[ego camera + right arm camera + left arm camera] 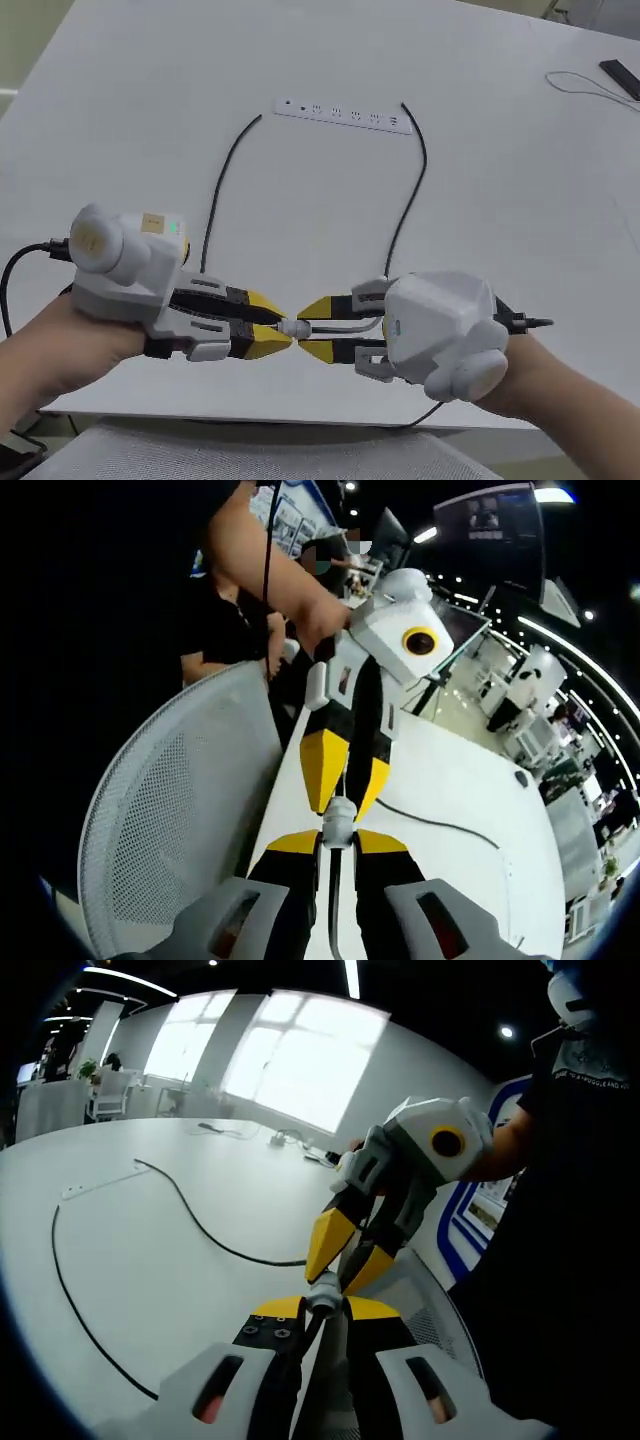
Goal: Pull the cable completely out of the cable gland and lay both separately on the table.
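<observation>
At left in the head view, left gripper (pixel 282 329) is squeezed down, jaws near closed on the white cable gland (pixel 294 327), which is held in the air above the near edge of the table (pixel 500 220). Right gripper (pixel 306 328) meets it tip to tip from the other side, also pinched narrow. It looks to be on the cable (pixel 414 190) right where it leaves the gland, but I can't rule out that it's on the gland's end. Black cable trails off over the table on both sides, up toward the power strip (pixel 343 115), so plenty is left to draw through.

My read: start of the pull, nothing separated yet. To do it well:
- Left stays firm on the gland body.
- Right pulls straight along the gland axis, no sideways bend or the seal will likely bite.
- Short stroke, regrip close to the gland, repeat.
- Watch that the free tail doesn't snag the strip.
- Then set the two down well apart.
</observation>
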Available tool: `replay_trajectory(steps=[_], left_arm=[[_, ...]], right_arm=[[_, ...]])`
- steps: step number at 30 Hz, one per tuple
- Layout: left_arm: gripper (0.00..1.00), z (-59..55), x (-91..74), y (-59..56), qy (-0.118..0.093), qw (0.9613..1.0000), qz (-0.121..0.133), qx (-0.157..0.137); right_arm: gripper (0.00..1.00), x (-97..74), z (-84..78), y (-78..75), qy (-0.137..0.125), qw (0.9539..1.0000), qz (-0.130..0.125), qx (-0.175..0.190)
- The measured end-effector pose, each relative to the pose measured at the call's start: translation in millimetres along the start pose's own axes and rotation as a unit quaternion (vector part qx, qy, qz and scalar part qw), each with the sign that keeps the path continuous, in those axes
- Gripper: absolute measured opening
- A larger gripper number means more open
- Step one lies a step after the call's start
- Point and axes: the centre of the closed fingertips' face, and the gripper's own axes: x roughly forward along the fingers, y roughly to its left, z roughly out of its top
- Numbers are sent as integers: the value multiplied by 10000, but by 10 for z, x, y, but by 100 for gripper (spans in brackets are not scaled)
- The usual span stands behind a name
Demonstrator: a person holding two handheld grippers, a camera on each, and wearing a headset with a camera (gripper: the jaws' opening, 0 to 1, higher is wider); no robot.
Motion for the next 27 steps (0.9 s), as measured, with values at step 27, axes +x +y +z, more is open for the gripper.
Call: replay_trajectory(steps=[27], left_arm=[[15,106,-2,64,-115,9967,83,802]], right_arm=[[15,-130,-120,-196,152,9841,-440,1716]])
